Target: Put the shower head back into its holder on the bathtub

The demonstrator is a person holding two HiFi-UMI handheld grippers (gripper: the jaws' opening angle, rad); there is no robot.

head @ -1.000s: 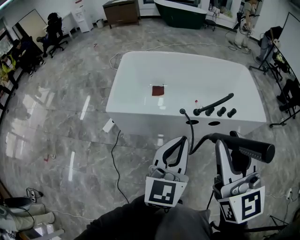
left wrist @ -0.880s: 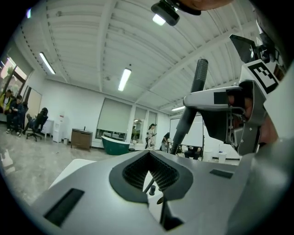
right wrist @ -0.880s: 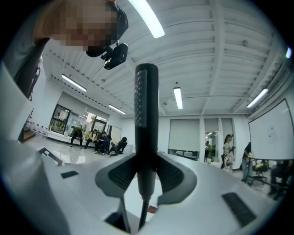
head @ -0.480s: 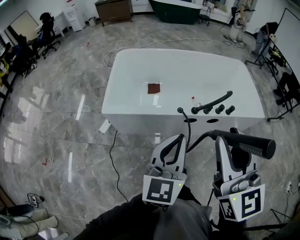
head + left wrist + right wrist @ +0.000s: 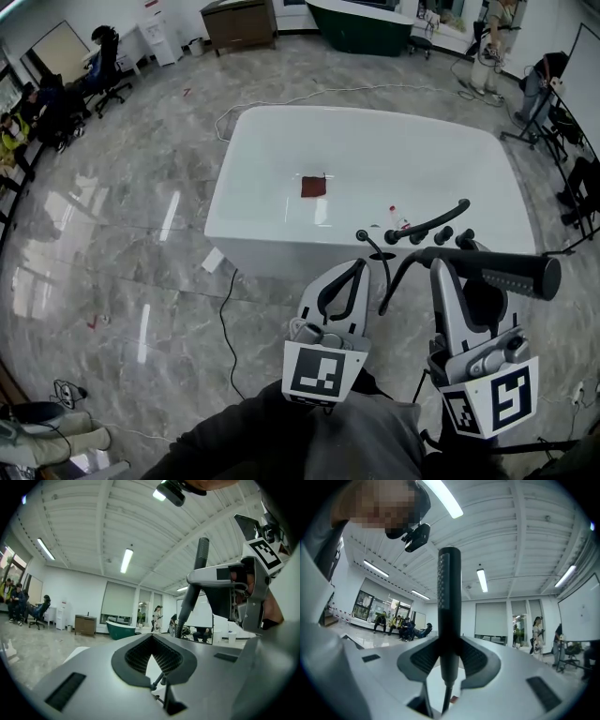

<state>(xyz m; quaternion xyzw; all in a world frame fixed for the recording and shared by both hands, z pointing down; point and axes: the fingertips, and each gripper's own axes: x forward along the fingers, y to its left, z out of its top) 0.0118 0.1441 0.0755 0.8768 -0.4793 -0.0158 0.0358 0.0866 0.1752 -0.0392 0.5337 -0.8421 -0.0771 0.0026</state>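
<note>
The black shower head [image 5: 492,270] lies crosswise in my right gripper [image 5: 452,269], which is shut on its handle; its spray end points right. In the right gripper view the shower head [image 5: 449,606] stands upright between the pads. Its black hose [image 5: 386,274] loops down and back to a fitting on the near rim of the white bathtub [image 5: 281,234]. The black faucet spout [image 5: 429,223] and knobs [image 5: 442,233] sit on that rim just beyond the shower head; the holder is hidden behind it. My left gripper [image 5: 352,269] is shut and holds nothing, left of the hose; its pads [image 5: 140,660] touch at the tips.
A red-brown square [image 5: 314,186] lies on the tub's floor. A black cable [image 5: 228,328] runs over the marble floor near the tub's left corner. Seated people and office chairs [image 5: 66,89] are far left, a dark green tub [image 5: 361,26] at the back, stands [image 5: 553,122] at right.
Both grippers have moved forward toward the tub, so the shower head now crosses over its near rim and covers the rim holes. Both grips are unchanged.
</note>
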